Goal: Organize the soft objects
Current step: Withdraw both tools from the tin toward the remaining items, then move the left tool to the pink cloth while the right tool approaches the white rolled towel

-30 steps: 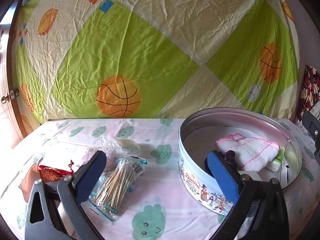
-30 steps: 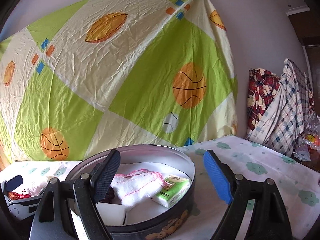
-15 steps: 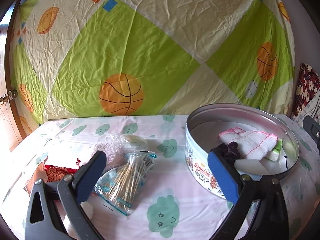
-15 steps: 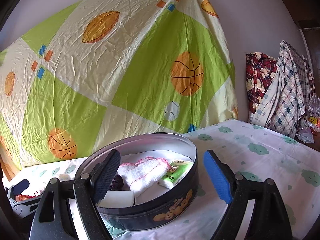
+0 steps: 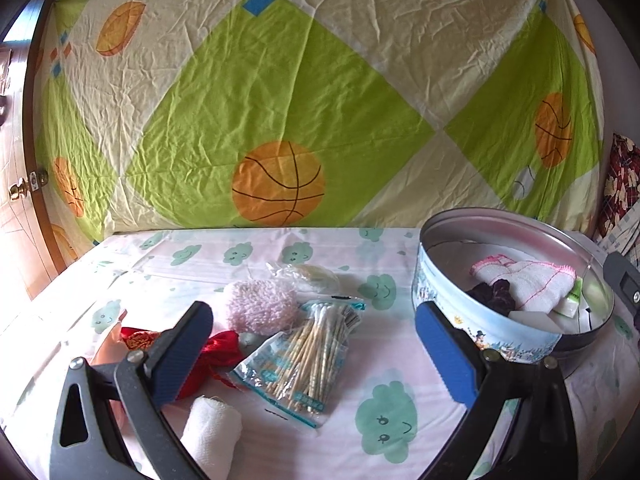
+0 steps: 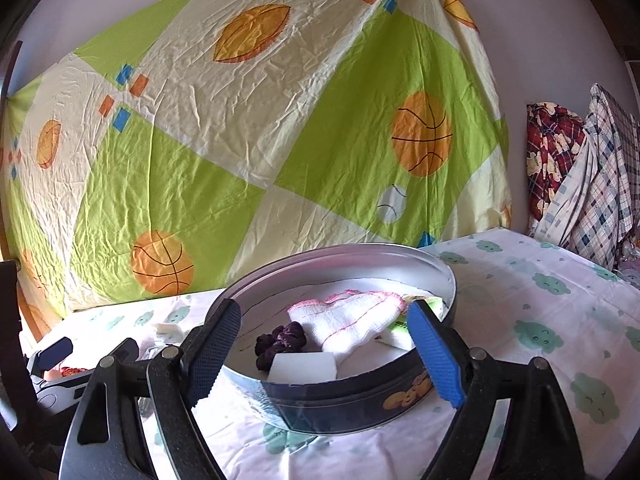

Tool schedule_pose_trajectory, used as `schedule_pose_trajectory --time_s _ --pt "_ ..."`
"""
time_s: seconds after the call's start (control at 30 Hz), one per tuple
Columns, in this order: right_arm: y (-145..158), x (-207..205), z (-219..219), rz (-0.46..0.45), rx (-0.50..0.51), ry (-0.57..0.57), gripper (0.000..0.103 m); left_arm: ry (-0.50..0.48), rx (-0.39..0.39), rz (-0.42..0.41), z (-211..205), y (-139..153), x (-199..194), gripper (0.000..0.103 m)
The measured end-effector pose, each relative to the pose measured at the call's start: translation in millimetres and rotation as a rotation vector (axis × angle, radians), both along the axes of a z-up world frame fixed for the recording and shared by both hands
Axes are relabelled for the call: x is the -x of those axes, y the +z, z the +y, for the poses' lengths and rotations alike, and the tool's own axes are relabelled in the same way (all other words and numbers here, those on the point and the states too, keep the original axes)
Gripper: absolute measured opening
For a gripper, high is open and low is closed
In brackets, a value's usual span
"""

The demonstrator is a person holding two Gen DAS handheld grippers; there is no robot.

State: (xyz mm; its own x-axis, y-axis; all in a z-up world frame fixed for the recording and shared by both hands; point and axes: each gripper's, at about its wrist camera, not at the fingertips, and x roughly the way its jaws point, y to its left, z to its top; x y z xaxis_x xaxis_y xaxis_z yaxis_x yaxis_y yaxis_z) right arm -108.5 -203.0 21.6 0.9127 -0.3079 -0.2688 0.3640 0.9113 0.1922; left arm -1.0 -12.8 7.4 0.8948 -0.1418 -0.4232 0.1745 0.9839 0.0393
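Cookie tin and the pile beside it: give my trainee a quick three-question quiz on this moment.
1. True or false: the left tongs grip the cotton swab bag.
2. Which lies inside the cookie tin? A) pink fluffy puff B) white cloth with pink edging C) red pouch
3. Fill in: both tongs are ____.

Key: 1 false; 2 B; 3 open

Pink-edged white cloth, green-cloud tablecloth

Cloud-print table, round tin (open), swab bag, pink puff
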Motion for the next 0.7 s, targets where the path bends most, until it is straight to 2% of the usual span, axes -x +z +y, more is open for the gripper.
schedule_pose_trajectory --time_s 0.37,0.7 --pt "-2.6 -12.2 50.6 0.018 0.007 0.115 0.087 0.067 0.026 0.010 48.3 -0.9 -6.9 0.103" --pt "-7.0 -26.1 99.8 0.059 -0.010 0.250 0.087 0.164 0.078 0.052 117.2 -5.0 -8.0 0.103"
